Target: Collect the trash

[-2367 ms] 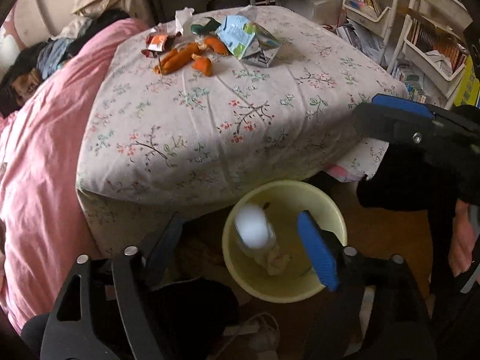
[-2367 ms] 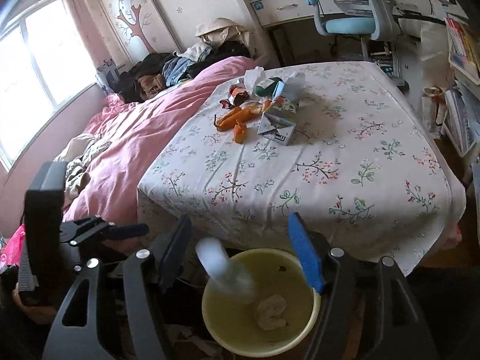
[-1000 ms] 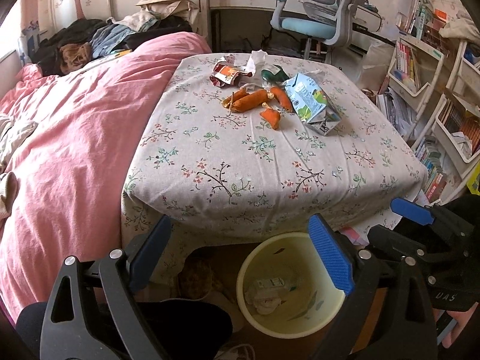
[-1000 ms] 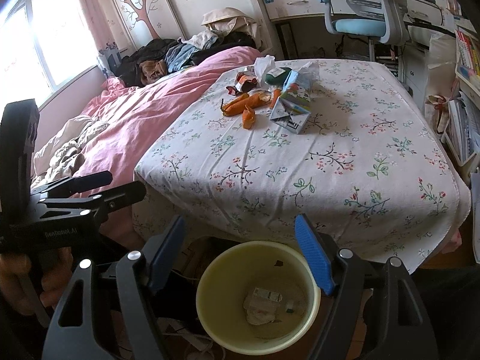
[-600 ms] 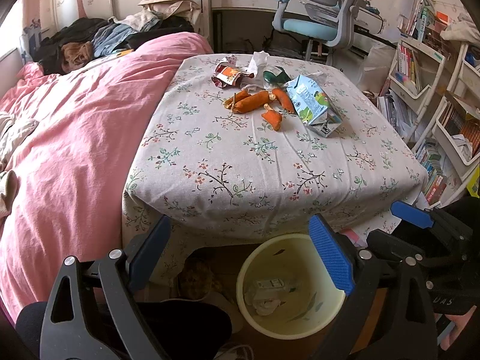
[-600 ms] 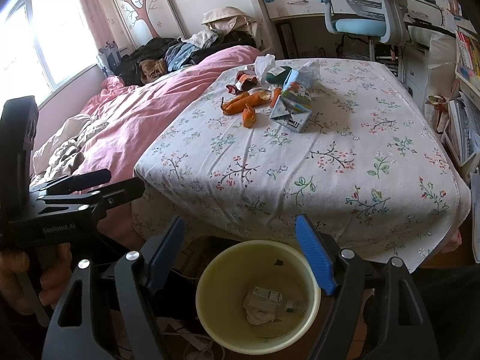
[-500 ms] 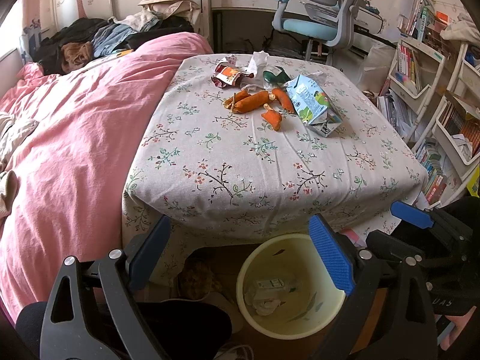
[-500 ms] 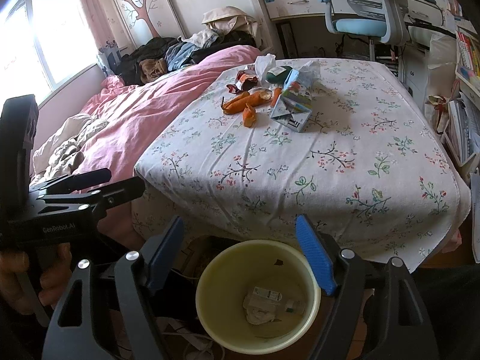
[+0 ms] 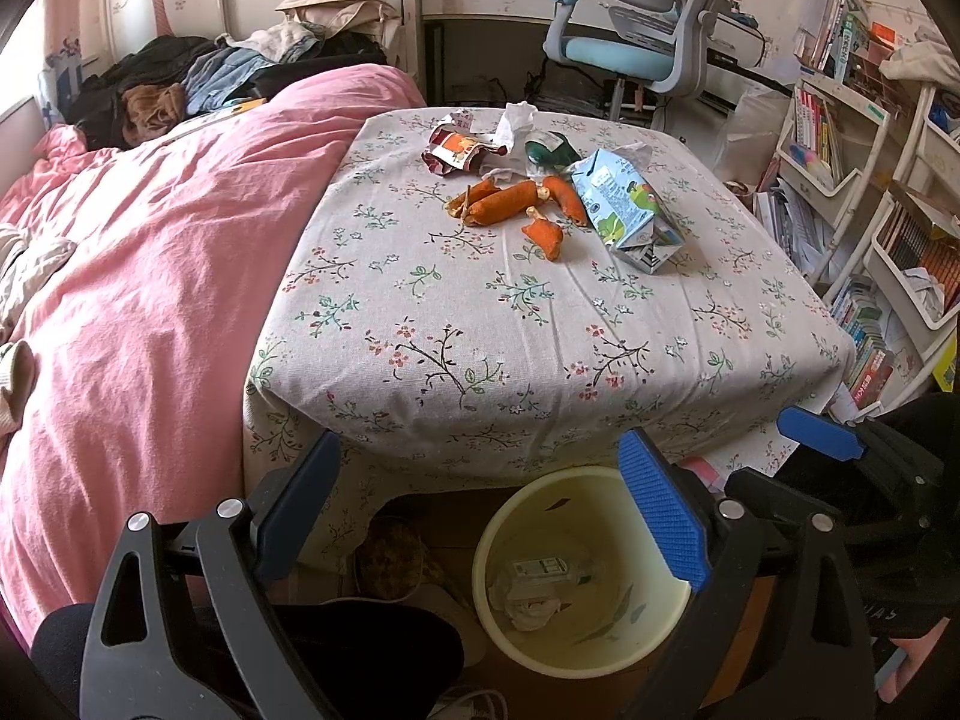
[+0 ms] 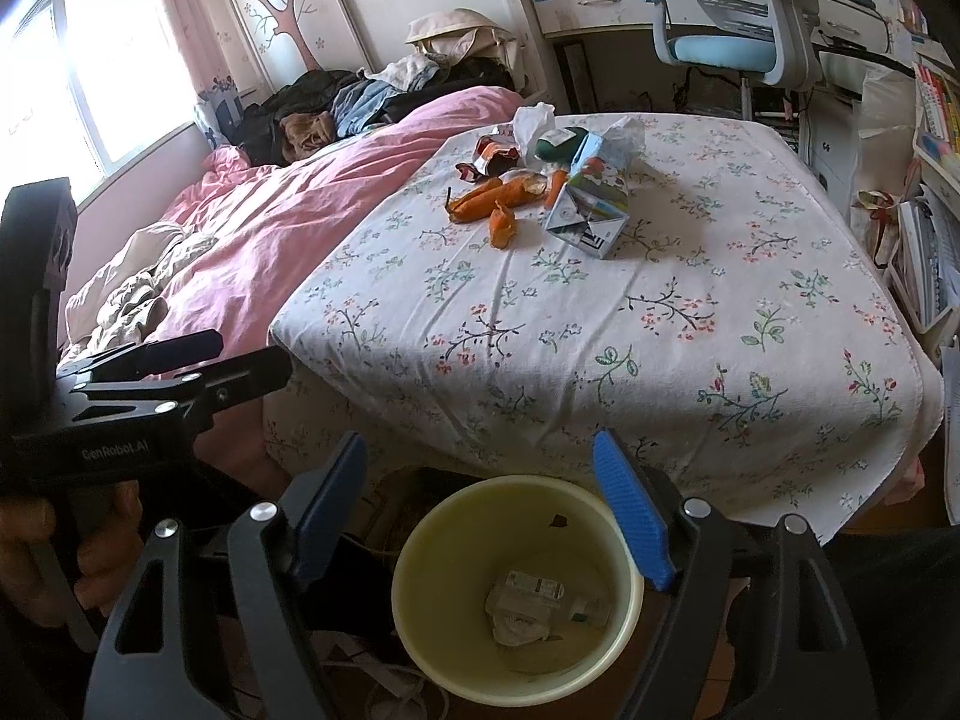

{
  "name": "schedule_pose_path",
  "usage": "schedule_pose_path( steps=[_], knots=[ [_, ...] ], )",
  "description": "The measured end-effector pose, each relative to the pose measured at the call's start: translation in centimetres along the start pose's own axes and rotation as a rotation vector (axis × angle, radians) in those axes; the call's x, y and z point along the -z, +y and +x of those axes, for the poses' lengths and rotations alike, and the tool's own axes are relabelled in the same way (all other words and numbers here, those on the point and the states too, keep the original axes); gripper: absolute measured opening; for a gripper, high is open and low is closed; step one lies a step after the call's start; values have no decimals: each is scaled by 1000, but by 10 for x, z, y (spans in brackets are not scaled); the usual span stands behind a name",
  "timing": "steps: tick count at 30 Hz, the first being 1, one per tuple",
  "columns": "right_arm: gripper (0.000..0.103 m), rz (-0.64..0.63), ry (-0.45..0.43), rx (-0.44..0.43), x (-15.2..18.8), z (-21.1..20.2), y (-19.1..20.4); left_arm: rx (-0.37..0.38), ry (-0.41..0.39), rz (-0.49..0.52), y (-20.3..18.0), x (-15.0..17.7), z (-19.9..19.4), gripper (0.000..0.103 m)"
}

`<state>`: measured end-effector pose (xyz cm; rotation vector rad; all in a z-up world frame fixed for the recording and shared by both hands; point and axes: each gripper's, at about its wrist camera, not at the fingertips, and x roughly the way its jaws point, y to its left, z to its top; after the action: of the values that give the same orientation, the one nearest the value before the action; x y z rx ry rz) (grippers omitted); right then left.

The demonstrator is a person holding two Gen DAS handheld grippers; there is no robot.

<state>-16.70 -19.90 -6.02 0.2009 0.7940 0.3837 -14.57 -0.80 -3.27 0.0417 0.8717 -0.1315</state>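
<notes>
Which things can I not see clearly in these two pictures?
- Bin bottom, both views: crumpled trash too small to identify.
- Floor beside the bin, left view: hidden by the left claw.
- Green item, both views: partly hidden behind the carton.

Home setting, a child's bedroom. Bed with pink duvet (image 9: 150, 252) lies left of and beyond the claw; heaped clothes (image 9: 198, 78) at its far end. Tree decal (image 10: 282, 6) on the far wall, desk chair (image 9: 636, 42) ahead, crowded bookshelves (image 9: 840, 138) to the right, window (image 10: 90, 72) far left.
</notes>
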Motion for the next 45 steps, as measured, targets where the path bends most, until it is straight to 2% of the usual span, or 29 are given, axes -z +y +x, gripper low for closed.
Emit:
schedule_pose_path(
  steps=[27,38,45],
  knots=[
    [76,-2,4,4,2,1,2,-3,-18,-26,4,-2,-3,91],
    [79,-38,-87,27,-38,-15,-3,-11,-47,-134,24,-19,3,91],
    [79,-29,-78,56,-75,-6,-26,-27,-42,-169,37,-47,24,91]
  ],
)
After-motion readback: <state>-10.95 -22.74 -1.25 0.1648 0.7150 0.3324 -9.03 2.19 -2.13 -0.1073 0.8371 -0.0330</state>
